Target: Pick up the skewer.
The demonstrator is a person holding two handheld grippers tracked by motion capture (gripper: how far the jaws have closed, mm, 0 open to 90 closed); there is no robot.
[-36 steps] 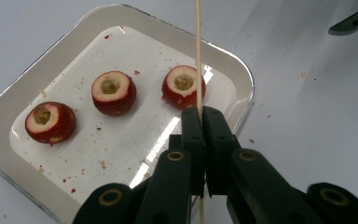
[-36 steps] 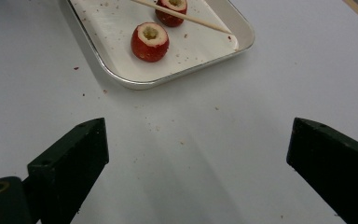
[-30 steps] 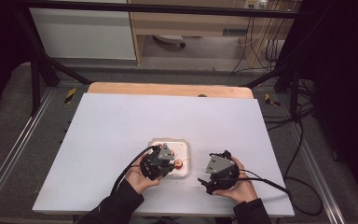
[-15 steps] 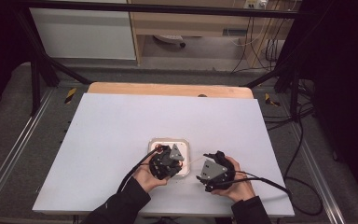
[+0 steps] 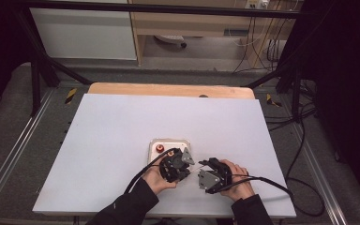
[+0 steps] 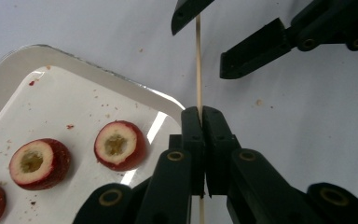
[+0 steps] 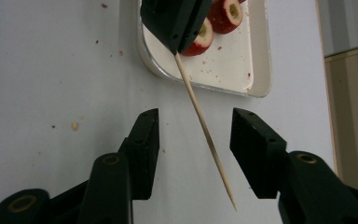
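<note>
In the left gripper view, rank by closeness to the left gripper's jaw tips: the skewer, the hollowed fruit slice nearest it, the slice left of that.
1. Skewer: clamped in the left gripper, pointing up.
2. Nearer slice: on the white tray, just left of the jaws.
3. Farther slice: further left on the tray.

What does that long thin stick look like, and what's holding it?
The stick is a thin, straight, pale wooden skewer with a pointed free end. The left hand-held gripper is shut on it. The point reaches between the right hand-held gripper's jaws, which have just been closing but don't touch it yet. It hangs above the white table, beside the tray.
</note>
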